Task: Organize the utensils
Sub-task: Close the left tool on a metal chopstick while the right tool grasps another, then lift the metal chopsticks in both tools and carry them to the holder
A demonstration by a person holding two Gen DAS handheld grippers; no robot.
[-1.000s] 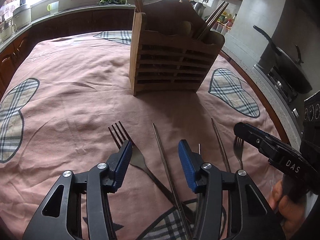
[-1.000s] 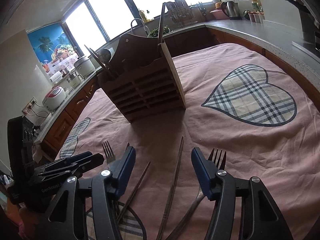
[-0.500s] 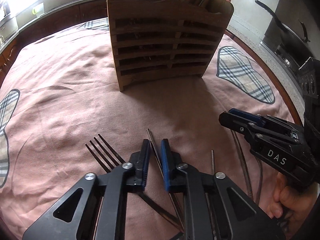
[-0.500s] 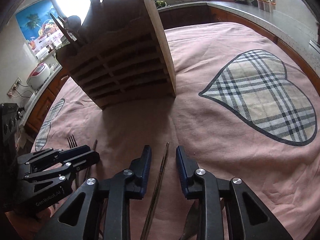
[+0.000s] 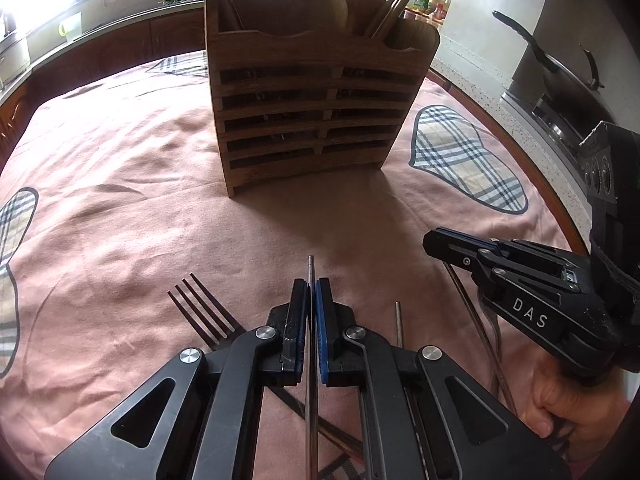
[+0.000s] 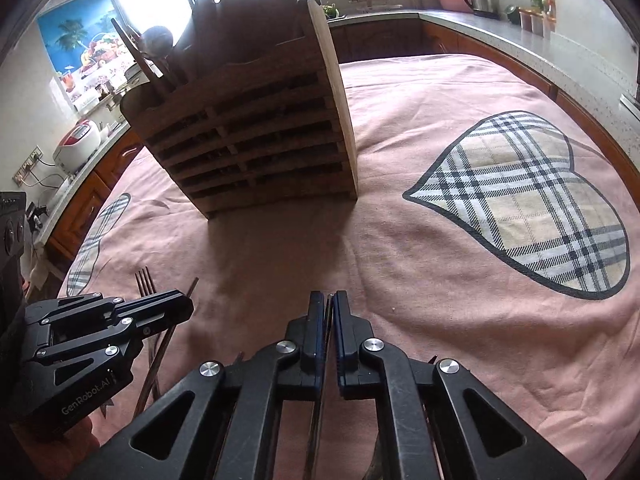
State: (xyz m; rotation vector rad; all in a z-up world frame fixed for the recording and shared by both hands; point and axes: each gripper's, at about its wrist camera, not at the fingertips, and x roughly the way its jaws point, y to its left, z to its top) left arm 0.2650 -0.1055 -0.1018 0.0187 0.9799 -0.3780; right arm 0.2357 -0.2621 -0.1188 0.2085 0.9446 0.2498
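Pink cloth (image 5: pixel 120 184) with plaid hearts covers the whole surface, and a slatted wooden utensil holder (image 5: pixel 312 120) stands upright toward its far side, already carrying chopsticks and wooden-handled pieces in its top compartments. Nearer the cameras, loose cutlery lies flat on the cloth: a fork (image 5: pixel 204 312) with tines pointing away, just left of the left tool (image 5: pixel 311 292), and another thin metal stick (image 5: pixel 398 320) between the two tools. Both tools are tipped steeply down toward the cloth, side by side, each held from behind; part of a hand (image 5: pixel 556 408) shows under the right one. The left tool's jaws have just been closing and now pinch a thin metal chopstick (image 5: pixel 311 276), whose tip pokes out past the blue pads. The right tool (image 6: pixel 329 308) has likewise just been closing and now clamps a second slim chopstick (image 6: pixel 328 316), seen edge-on in the narrow slit between its pads.
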